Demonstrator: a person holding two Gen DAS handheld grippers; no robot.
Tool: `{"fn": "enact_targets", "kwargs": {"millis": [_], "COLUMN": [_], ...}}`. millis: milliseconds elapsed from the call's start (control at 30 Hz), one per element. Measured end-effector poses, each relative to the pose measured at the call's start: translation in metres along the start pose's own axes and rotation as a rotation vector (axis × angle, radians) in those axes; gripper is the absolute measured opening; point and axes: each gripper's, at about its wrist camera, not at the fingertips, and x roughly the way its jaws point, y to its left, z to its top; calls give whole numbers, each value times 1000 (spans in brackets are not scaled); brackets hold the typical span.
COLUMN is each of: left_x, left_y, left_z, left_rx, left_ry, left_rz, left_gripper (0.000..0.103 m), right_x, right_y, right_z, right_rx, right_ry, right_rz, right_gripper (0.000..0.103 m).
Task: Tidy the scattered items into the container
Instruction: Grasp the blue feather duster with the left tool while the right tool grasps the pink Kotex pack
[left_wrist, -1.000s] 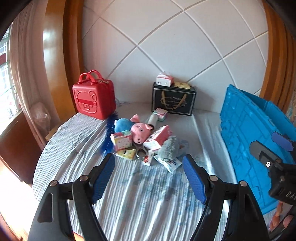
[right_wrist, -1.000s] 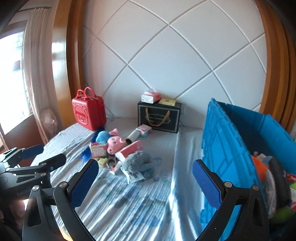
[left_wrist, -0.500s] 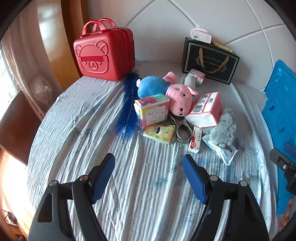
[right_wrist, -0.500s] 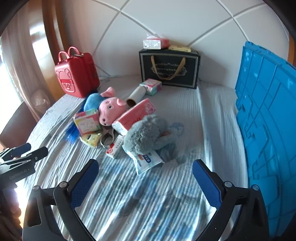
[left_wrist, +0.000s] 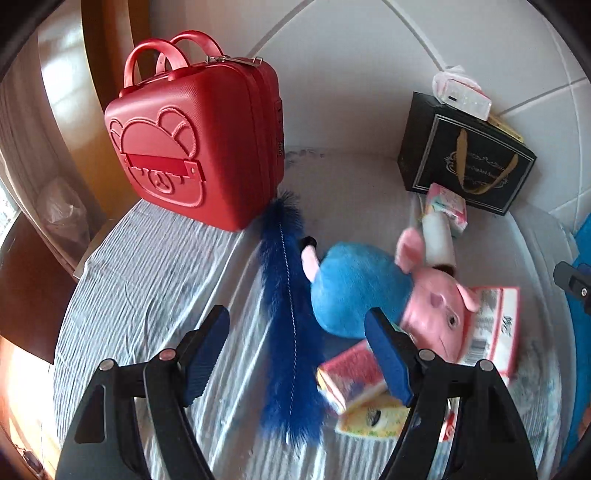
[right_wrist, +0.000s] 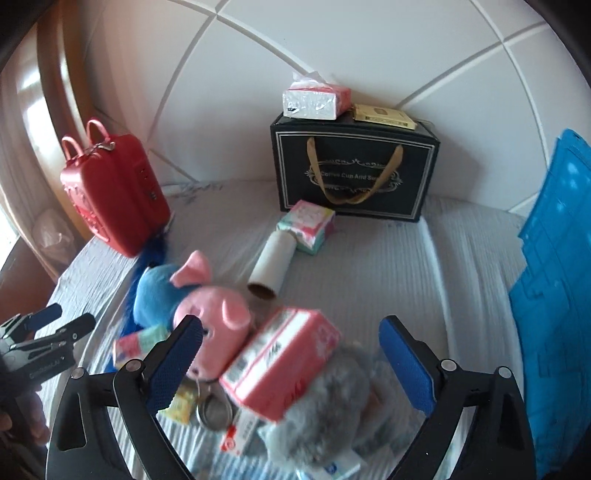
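My left gripper (left_wrist: 297, 354) is open and empty, hovering over a fluffy blue feather tail (left_wrist: 286, 325) that lies between its fingers. Beside it lie a pink pig plush in a blue body (left_wrist: 373, 288), a small colourful box (left_wrist: 351, 376) and a pink tissue pack (left_wrist: 491, 328). My right gripper (right_wrist: 291, 365) is open and empty over the pink tissue pack (right_wrist: 284, 365), with a grey plush (right_wrist: 325, 417), the pig plush (right_wrist: 214, 314) and a metal ring (right_wrist: 212, 408) below. The blue crate (right_wrist: 554, 314) stands at the right.
A red bear suitcase (left_wrist: 199, 147) stands at the back left. A black gift box (right_wrist: 354, 166) holds a tissue pack (right_wrist: 316, 98) on top. A cardboard tube (right_wrist: 271, 264) and a pastel pack (right_wrist: 308, 225) lie in front. The bed edge drops away on the left.
Both grippers have moved forward and down toward the pile. The items now fill the views, and the crate has slid to the right edge. Both grippers stay open.
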Motion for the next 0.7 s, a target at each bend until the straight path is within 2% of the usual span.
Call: {"fn": "enact_targets", "kwargs": {"millis": [100, 300, 433, 667, 700], "left_x": [38, 115, 150, 182, 185], "left_y": [10, 21, 22, 34, 34], "left_z": [27, 53, 52, 47, 46], "left_rx": [1, -5, -12, -98, -106], "left_ry": [6, 77, 143, 204, 209], "left_rz": [42, 39, 29, -62, -70], "left_gripper": [75, 75, 75, 75, 72], "right_x": [52, 138, 190, 259, 265], "right_y": [-2, -4, -11, -13, -12], "right_z": [35, 79, 94, 100, 100], "right_rx": [21, 40, 81, 115, 112], "right_ry": [47, 110, 155, 241, 248], "right_rz": [-14, -54, -77, -96, -103], "right_gripper": [93, 91, 91, 95, 95]}}
